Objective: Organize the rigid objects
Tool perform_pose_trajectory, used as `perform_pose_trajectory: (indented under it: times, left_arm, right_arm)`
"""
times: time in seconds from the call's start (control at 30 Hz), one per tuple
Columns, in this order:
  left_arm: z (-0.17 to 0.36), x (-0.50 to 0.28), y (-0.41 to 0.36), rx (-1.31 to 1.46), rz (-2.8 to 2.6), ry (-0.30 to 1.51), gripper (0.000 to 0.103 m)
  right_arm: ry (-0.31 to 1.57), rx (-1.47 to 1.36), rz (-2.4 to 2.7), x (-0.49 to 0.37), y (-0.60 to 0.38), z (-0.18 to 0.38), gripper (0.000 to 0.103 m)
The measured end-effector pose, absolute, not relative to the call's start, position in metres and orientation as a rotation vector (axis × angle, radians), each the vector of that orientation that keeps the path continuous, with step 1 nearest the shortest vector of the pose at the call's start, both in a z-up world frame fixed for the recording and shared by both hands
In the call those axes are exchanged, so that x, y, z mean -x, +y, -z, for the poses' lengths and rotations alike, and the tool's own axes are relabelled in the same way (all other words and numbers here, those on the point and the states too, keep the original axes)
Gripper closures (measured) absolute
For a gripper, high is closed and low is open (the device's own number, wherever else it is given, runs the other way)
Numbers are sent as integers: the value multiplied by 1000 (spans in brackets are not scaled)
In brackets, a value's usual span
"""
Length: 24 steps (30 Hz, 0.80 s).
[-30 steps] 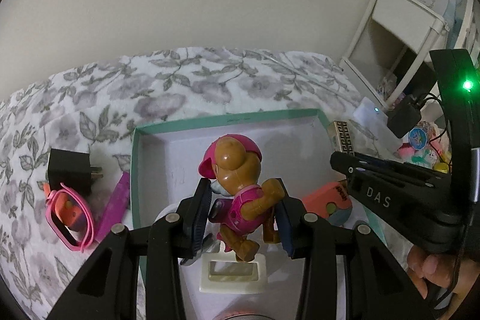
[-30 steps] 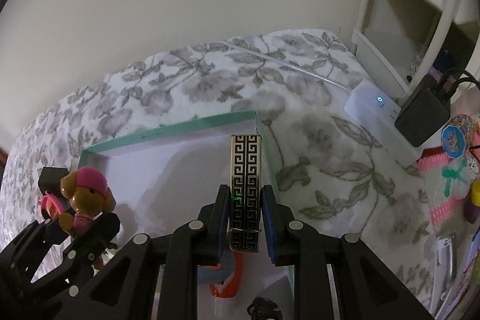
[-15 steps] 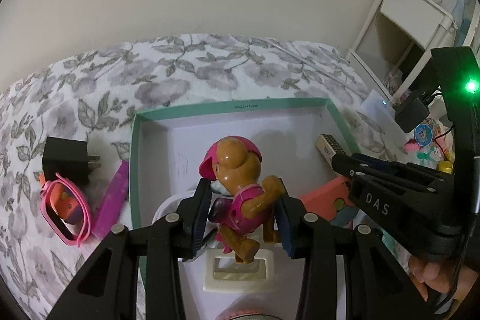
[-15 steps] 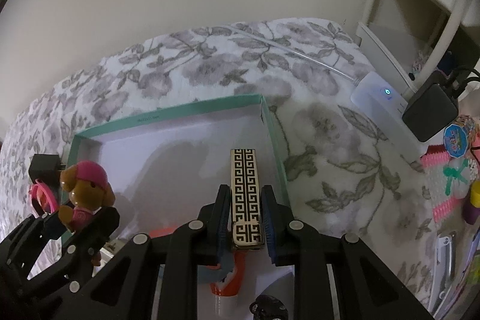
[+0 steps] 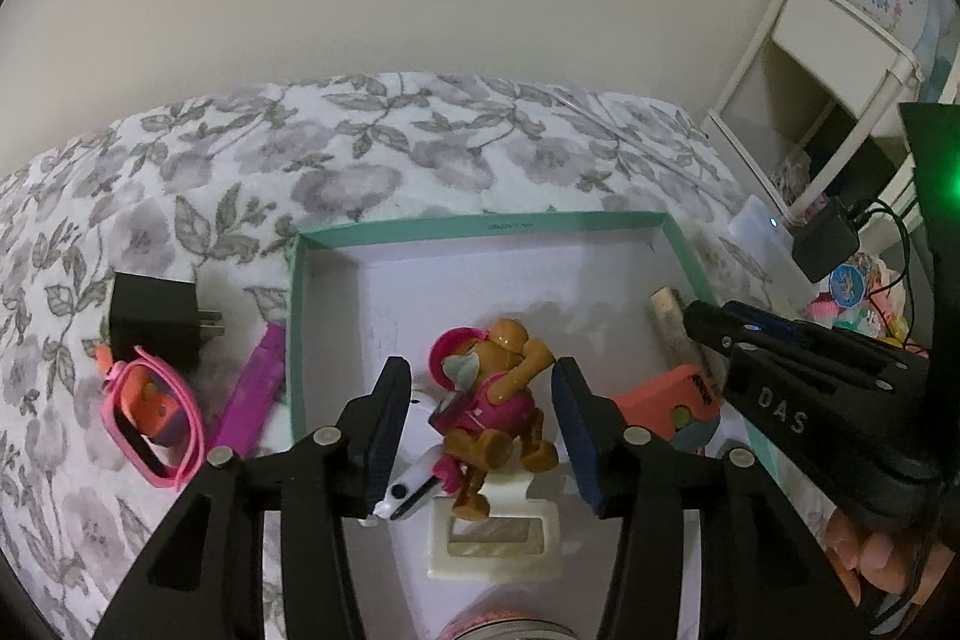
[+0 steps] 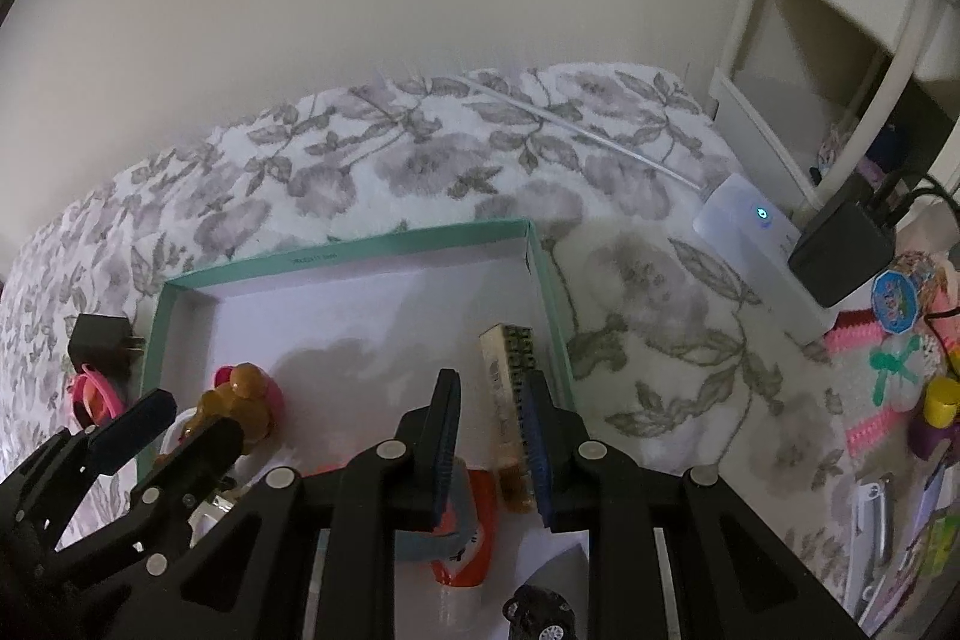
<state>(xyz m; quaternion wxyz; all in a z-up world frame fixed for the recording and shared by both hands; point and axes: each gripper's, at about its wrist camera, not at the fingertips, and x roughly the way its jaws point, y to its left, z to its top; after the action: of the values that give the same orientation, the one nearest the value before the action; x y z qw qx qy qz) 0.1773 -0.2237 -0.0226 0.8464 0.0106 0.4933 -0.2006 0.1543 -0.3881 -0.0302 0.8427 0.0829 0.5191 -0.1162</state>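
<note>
A teal-rimmed box [image 5: 480, 224] [image 6: 342, 253] with a white floor lies on the floral bedspread. My left gripper [image 5: 474, 415] is open over it, its pads apart on both sides of a brown and pink toy dog [image 5: 489, 400] that lies tipped on the box floor among other items. My right gripper [image 6: 489, 430] is open too. The black and gold patterned bar [image 6: 510, 376] lies on the box floor by the right wall, next to the right pad. The toy dog also shows in the right wrist view [image 6: 243, 403].
Outside the box on the left lie a black charger [image 5: 153, 325], pink glasses [image 5: 153, 415] and a purple strip [image 5: 252, 388]. Inside are a cream frame [image 5: 495, 541], an orange item [image 5: 669, 400] and a small black car [image 6: 540, 613]. A white device [image 6: 756, 235] and toys lie right.
Both grippers opened. The toy dog dropped from the left jaws and tipped over onto the box floor. The patterned bar left the right jaws and now lies by the right wall.
</note>
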Motion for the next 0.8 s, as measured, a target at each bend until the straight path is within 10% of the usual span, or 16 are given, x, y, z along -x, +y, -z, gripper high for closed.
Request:
perform_pose_trajectory:
  times: [0.23, 0.8]
  left_arm:
    - [7, -184, -200, 24, 335, 1018, 44]
    - [-2, -204, -130, 105, 108, 991, 16]
  right_arm:
    - [1031, -139, 240, -151, -379, 3, 79]
    - [976, -98, 150, -155, -342, -13, 39]
